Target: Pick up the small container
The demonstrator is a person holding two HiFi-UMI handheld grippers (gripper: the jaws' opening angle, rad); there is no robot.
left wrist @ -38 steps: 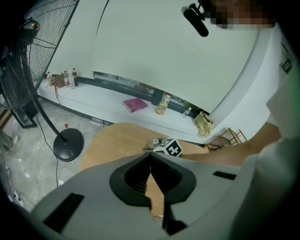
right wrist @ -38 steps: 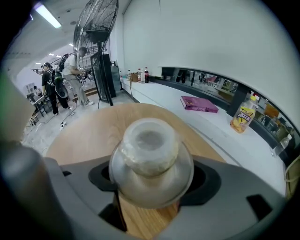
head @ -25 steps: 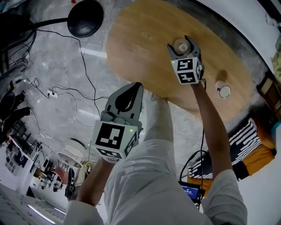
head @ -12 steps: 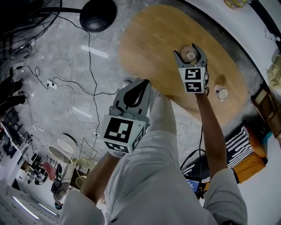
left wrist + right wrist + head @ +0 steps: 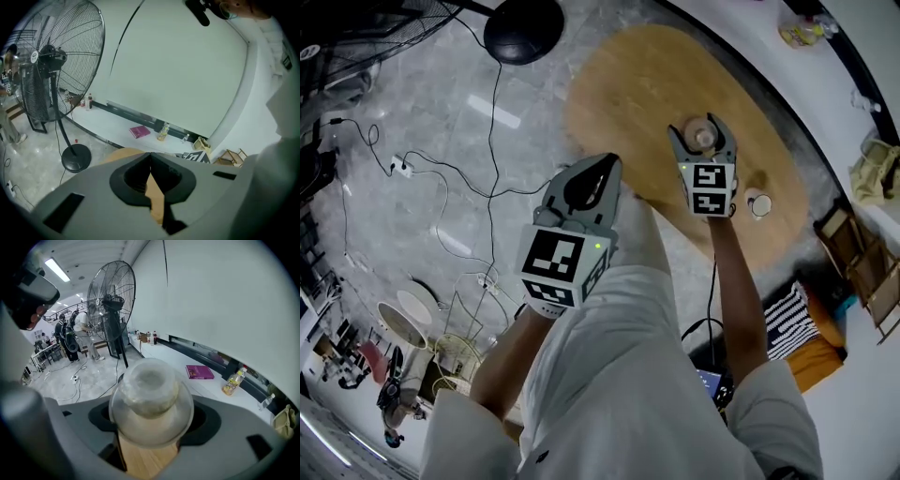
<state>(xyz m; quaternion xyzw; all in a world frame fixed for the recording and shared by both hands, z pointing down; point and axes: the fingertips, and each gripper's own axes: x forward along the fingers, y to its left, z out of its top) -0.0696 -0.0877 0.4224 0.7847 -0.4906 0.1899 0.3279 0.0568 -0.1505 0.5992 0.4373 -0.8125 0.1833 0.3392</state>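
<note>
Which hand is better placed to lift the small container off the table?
Right. The right tool is clamped around the small container; the left tool is shut, back at the edge of the table.

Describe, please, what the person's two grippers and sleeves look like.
Both the left gripper and right gripper have grey, pointed jaw shells with black inner linings, and each carries a white cube printed with black square markers. A small green light glows on the left cube. The sleeves are white.
</note>
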